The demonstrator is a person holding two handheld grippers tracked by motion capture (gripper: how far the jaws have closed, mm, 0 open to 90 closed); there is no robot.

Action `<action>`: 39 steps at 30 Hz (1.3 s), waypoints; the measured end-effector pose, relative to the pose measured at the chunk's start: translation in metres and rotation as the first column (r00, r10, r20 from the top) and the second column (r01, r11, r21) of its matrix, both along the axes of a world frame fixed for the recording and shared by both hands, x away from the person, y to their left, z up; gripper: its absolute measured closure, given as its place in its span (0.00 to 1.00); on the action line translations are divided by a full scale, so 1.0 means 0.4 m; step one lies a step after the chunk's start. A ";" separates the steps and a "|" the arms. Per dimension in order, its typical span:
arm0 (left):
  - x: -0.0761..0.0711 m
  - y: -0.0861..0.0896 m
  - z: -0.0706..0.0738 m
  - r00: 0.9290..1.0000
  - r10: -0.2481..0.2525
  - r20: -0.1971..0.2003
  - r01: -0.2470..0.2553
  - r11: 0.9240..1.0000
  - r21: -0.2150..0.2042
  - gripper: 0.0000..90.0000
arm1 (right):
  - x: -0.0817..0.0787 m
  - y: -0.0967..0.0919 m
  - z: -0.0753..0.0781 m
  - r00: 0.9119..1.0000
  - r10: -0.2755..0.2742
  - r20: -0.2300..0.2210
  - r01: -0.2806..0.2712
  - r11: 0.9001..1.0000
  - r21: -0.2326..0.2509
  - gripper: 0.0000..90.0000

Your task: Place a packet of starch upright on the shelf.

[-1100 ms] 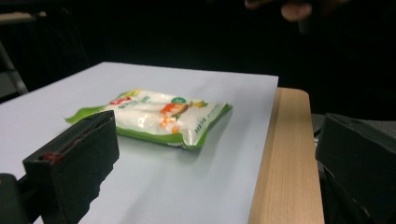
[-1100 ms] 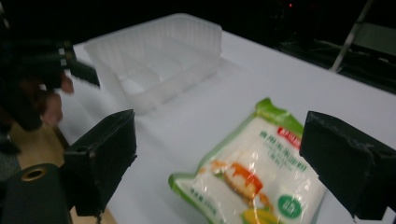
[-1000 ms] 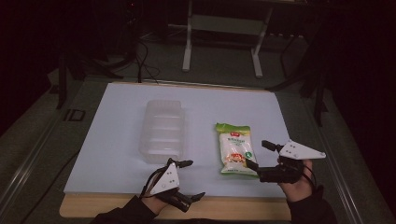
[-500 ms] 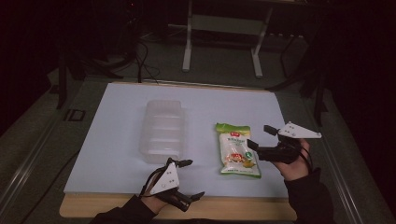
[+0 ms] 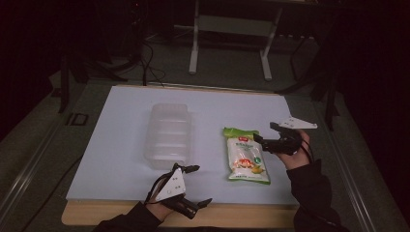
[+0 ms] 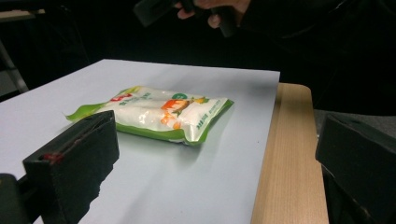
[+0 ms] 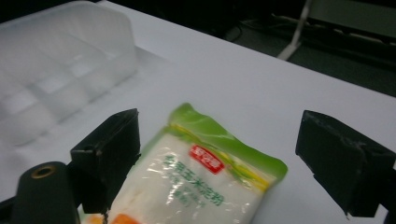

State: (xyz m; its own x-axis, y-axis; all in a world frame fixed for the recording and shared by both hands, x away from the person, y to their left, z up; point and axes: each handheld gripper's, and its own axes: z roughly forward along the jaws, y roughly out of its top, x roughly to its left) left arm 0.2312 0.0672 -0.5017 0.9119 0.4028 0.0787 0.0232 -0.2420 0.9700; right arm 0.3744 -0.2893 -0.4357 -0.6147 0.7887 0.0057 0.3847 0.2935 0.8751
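Jaws spread wide on both sides, nothing gripped; from the high view, the right gripper [image 5: 265, 137] hovers at the right edge of the snack packet [image 5: 245, 155], jaws pointing left over its upper half; the packet lies flat on the white worktop [image 5: 121, 145], green top end away from the person, just right of the clear plastic container [image 5: 167, 134], the two near but apart; the left gripper [image 5: 199, 186] sits low at the front edge of the worktop, below the container, jaws gaping toward the right, well apart from the packet.

Over to the left gripper view; two black jaws stand far apart at the bottom corners, empty; the packet [image 6: 154, 112] lies flat beyond them on the white sheet, its green border all round, and a strip of bare wood [image 6: 289, 158] runs along the right; up top, a hand [image 6: 212, 9] with the other gripper hangs over the far side.

Now the right gripper view; jaws parted wide either side of the packet's [image 7: 196, 182] green top end, above it, whether touching I cannot tell; the red label sits between them; the clear container [image 7: 60, 60] stands upper left, beside the packet and not touching.
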 end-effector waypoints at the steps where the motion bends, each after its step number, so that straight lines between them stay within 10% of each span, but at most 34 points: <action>1: 0.000 0.000 0.000 1.000 -0.001 0.000 0.001 1.000 -0.001 0.00 | 0.005 -0.001 -0.005 1.000 -0.005 -0.006 0.005 1.000 -0.002 0.15; 22: -0.004 -0.006 -0.003 1.000 -0.001 -0.010 0.001 1.000 0.004 0.00 | 0.123 -0.016 -0.124 0.989 -0.091 -0.117 0.084 0.995 -0.060 0.25; 39: -0.006 -0.011 -0.005 1.000 0.007 -0.004 -0.007 1.000 0.017 0.00 | 0.201 -0.025 -0.223 0.962 -0.131 -0.239 0.116 0.990 -0.076 0.25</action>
State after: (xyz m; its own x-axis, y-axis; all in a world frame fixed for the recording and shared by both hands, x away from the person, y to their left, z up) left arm 0.2286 0.0627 -0.5036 0.9093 0.4080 0.0814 0.0293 -0.2578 0.9658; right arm 0.4549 -0.2993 -0.5248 -0.4986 0.8619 0.0926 0.6199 0.2799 0.7331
